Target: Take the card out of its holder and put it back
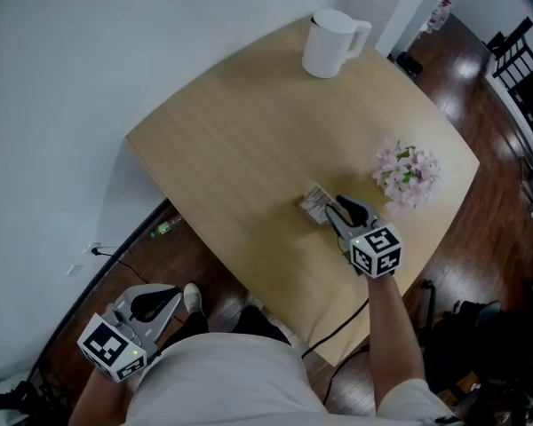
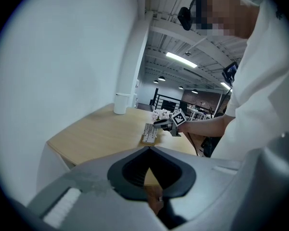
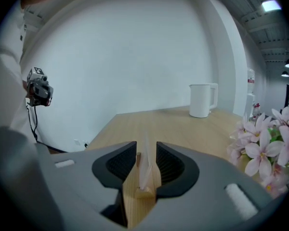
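Wooden holder on worktop, thin card upright in it, between parted right claw, unpinched. Likely light, bendy, slick: pinch flat faces low, pull straight. Left claw closed, empty.

A light wooden table stands against a white wall, over a dark wooden floor. A white jug with a handle stands upright near the table's far edge. A bunch of pink flowers sits near its right edge, well apart from the jug.
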`<state>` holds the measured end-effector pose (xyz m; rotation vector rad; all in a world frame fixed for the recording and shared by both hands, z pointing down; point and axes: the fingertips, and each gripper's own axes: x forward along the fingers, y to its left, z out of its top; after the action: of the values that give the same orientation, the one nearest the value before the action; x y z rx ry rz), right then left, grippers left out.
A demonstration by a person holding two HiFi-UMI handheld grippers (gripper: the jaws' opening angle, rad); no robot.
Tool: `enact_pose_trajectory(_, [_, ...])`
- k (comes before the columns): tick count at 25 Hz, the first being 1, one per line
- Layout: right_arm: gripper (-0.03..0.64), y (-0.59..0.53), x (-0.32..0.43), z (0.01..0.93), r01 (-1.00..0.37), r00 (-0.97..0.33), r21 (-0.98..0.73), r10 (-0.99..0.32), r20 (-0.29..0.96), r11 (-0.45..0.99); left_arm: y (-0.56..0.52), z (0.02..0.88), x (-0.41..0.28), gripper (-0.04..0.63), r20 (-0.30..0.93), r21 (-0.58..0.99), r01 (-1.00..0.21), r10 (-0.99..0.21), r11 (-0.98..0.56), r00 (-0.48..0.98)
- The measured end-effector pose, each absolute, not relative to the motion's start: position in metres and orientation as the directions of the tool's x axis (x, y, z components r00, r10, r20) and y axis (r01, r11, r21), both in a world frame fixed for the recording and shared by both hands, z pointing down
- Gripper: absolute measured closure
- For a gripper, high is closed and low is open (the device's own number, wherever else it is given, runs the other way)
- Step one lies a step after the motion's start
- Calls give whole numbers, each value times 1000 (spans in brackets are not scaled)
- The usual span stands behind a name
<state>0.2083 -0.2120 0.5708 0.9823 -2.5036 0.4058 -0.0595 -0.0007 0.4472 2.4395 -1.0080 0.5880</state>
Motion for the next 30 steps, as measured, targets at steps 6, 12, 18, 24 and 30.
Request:
enact_pose_trajectory(6, [463, -183, 221, 548, -797, -553, -49, -696, 458, 601, 14, 454, -65, 589, 554, 246, -713, -508, -657, 660])
enact_pose_trajectory(12, [456, -103, 212, 540, -853, -476, -58, -726, 496, 519, 29, 455, -66, 589, 532, 256, -618, -425, -743, 732])
enact_pose_trajectory(18, [456, 3, 151, 517, -880, -436, -61, -750, 498, 471, 61, 451, -100, 589, 473, 241, -487, -337, -839, 814])
enact_pose_trajectory(24, [457, 132, 53, 474, -913, -386, -77, -785, 485, 401, 117, 439, -183, 590, 426, 240, -404, -278, -883, 861])
enact_pose_trajectory(30, [457, 231, -11, 433, -957, -279, -61, -848, 450, 282, 157, 436, -249, 590, 385, 237, -339, -233, -910, 893])
